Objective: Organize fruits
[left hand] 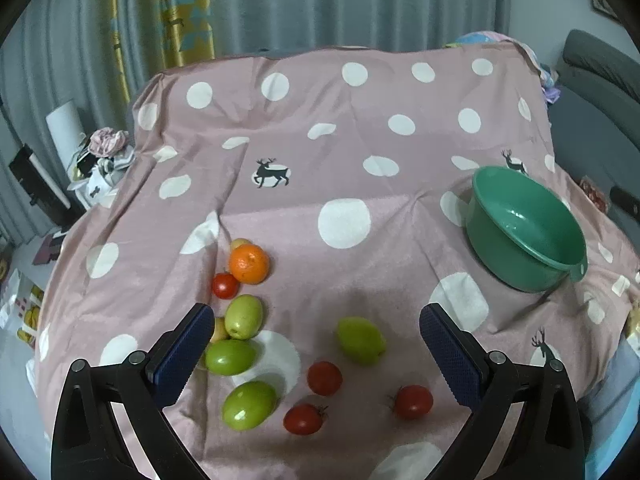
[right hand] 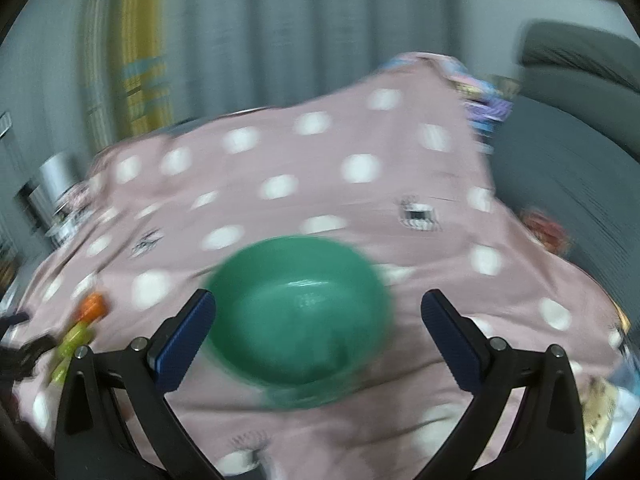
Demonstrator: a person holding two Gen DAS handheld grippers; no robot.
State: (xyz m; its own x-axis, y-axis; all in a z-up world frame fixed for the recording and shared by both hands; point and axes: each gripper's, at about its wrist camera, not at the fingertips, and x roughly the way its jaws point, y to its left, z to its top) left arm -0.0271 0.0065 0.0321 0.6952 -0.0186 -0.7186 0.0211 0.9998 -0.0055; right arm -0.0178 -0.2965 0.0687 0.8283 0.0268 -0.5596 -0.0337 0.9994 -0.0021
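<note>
I am holding the left gripper (left hand: 316,354) above the loose fruit, its jaws standing wide apart and gripping nothing. The round orange (left hand: 249,263), green oval fruits (left hand: 361,340) and small red tomatoes (left hand: 324,378) are lying scattered on the pink dotted cloth (left hand: 360,120). The right gripper (right hand: 318,334) is hanging spread and empty over the bare green plastic bowl (right hand: 298,312), in a blurred view.

The whole right-wrist view is motion-blurred: the round green plastic basin (right hand: 298,312) smears at centre, and fruits at the left edge (right hand: 78,336) are unrecognisable streaks.

A small yellowish fruit (left hand: 219,330) at lower left of the left-wrist view is half hidden behind a blue finger pad (left hand: 186,354).
</note>
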